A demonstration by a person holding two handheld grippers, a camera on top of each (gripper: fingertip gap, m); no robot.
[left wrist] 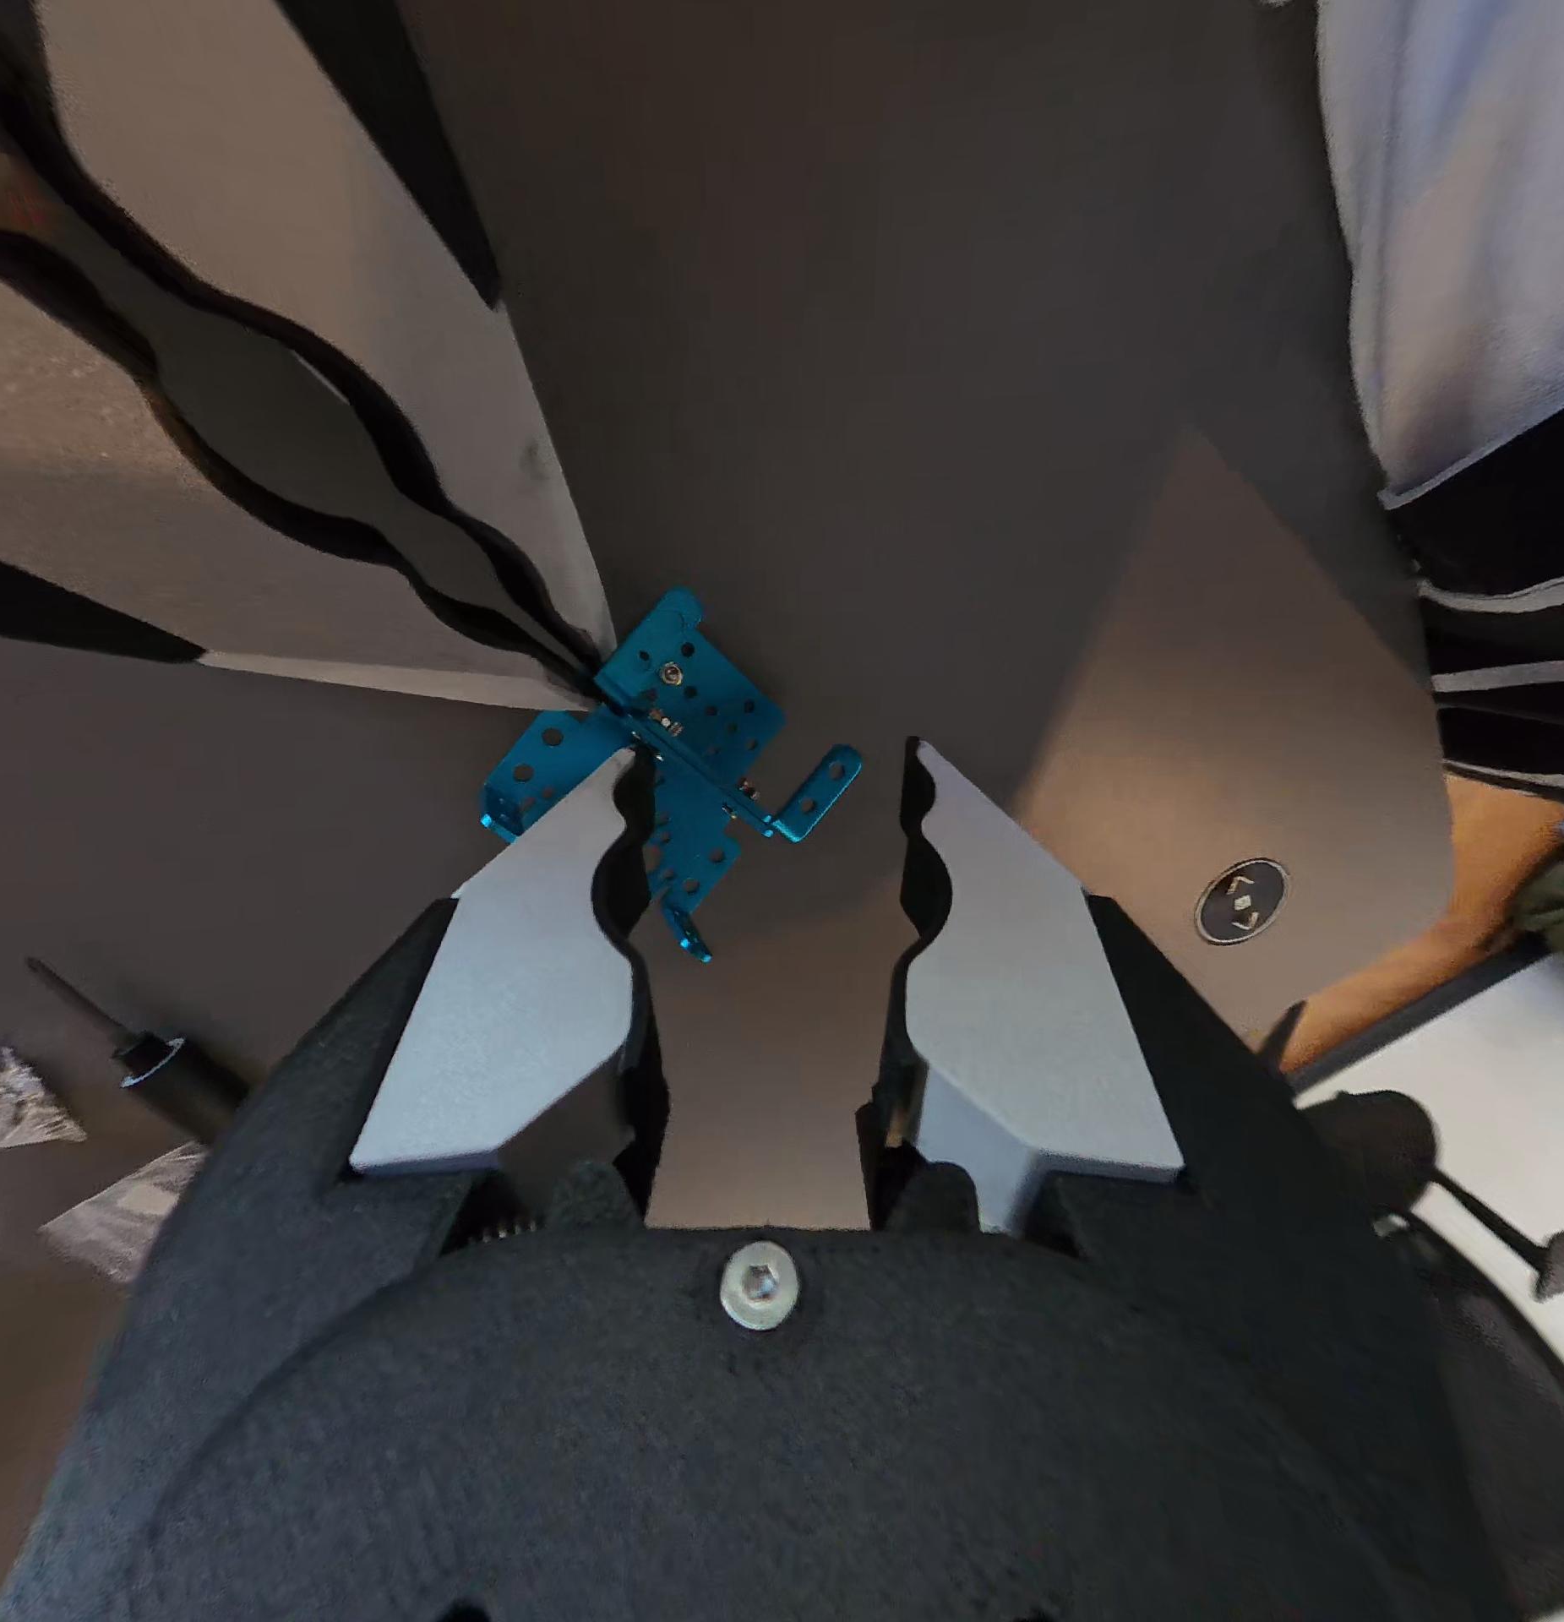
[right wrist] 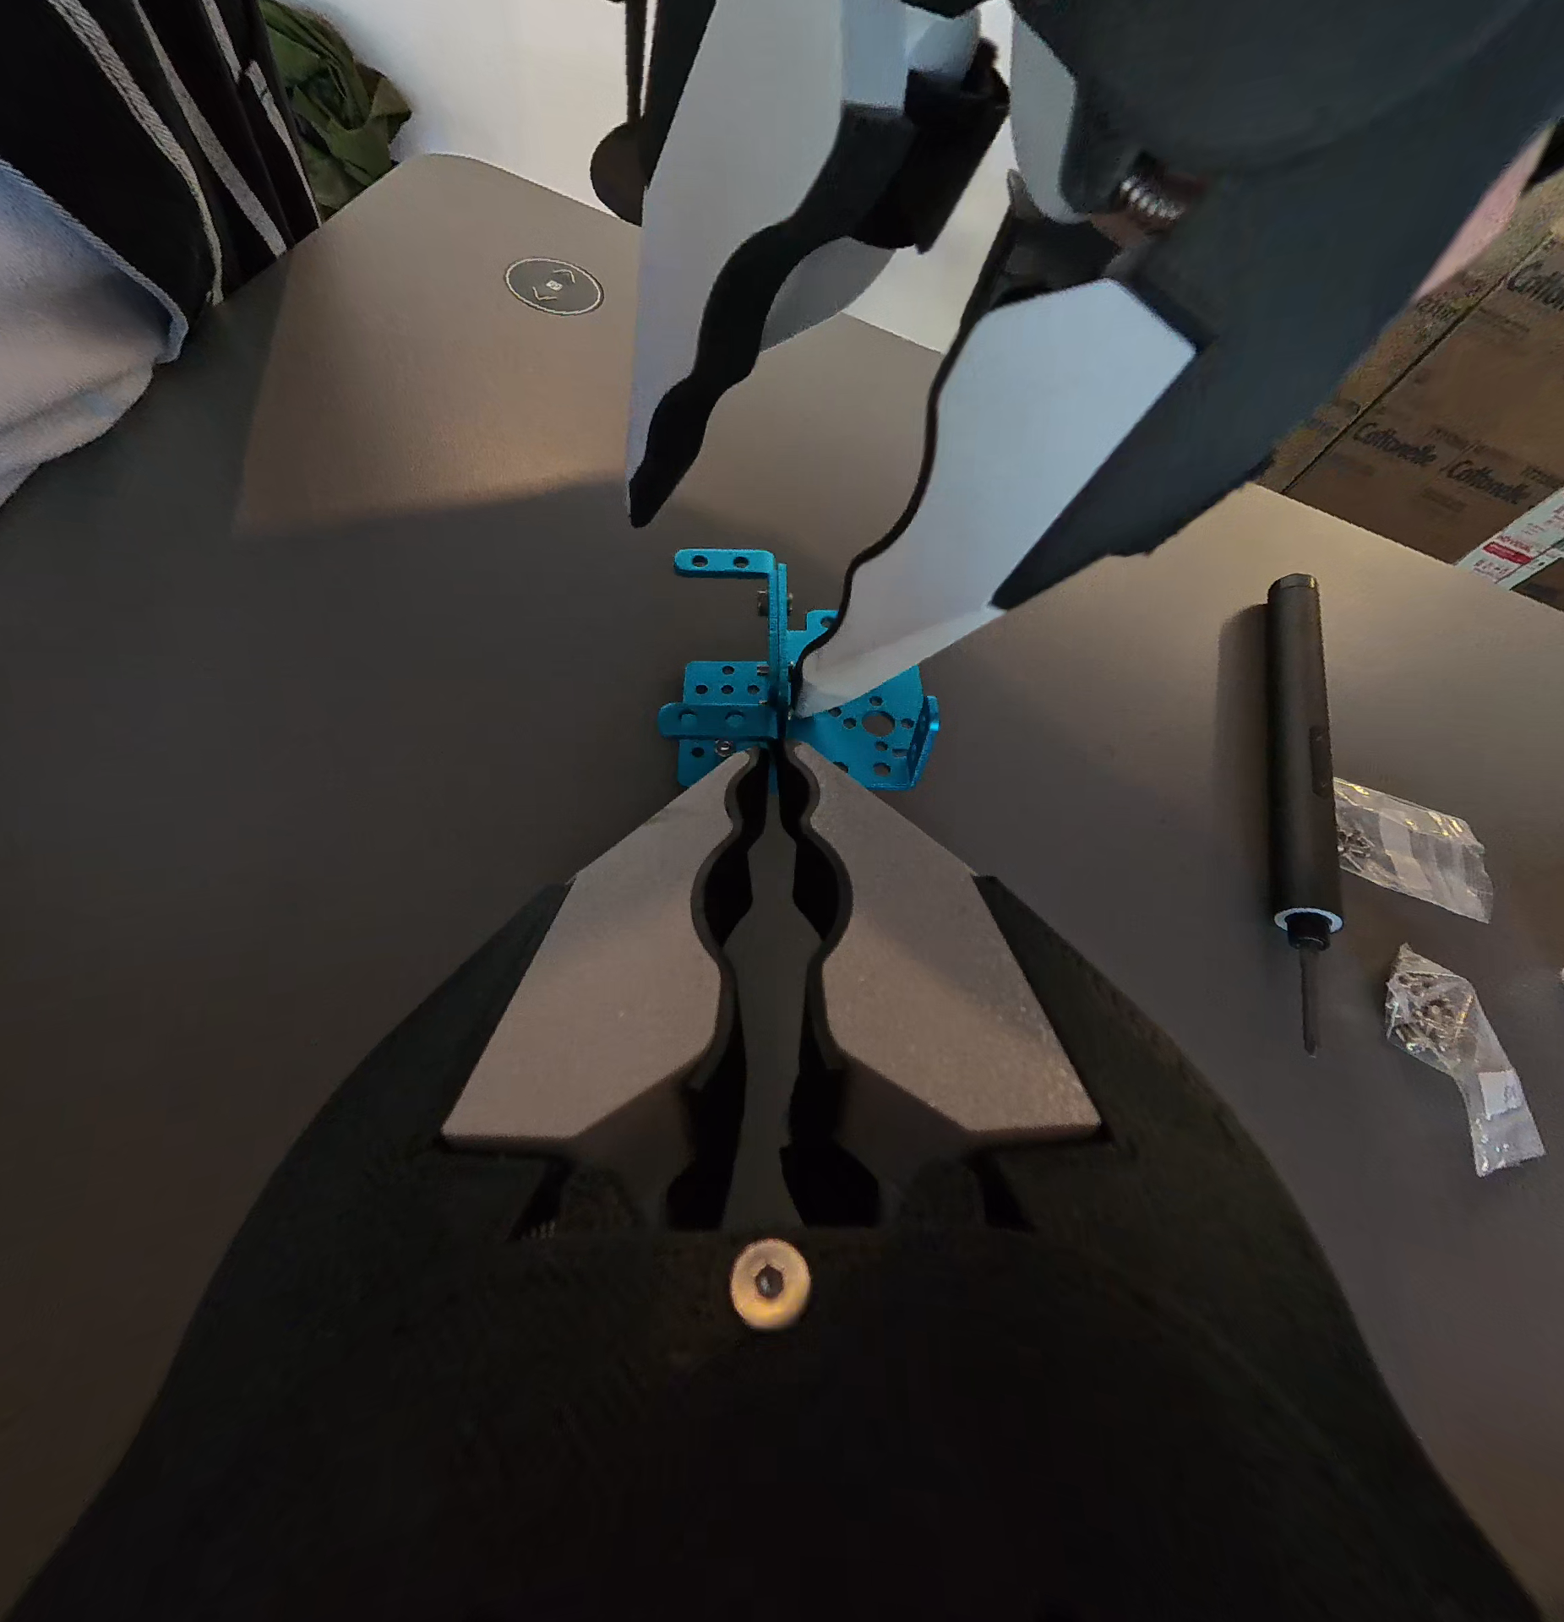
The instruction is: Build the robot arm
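A blue perforated metal bracket assembly (right wrist: 725, 702) stands on the dark grey table (right wrist: 322, 790). My right gripper (right wrist: 775, 755) is shut on the near edge of its upright plate. My left gripper (right wrist: 724, 606) comes in from above and is open. One of its white fingers (right wrist: 857, 649) rests against the assembly beside the upright plate; the other hangs clear above the table. In the left wrist view the assembly (left wrist: 717, 702) lies just past my left gripper (left wrist: 771, 750), partly behind its left finger. The right gripper (left wrist: 595, 680) pinches it from the upper left.
A black screwdriver (right wrist: 1300, 755) lies to the right, with two small clear bags of screws (right wrist: 1410, 847) (right wrist: 1454, 1044) beside it. Cardboard boxes (right wrist: 1463, 395) stand beyond the table's right edge. A round control button (right wrist: 553, 285) is set in the table. A person's clothing (right wrist: 58, 351) is at far left.
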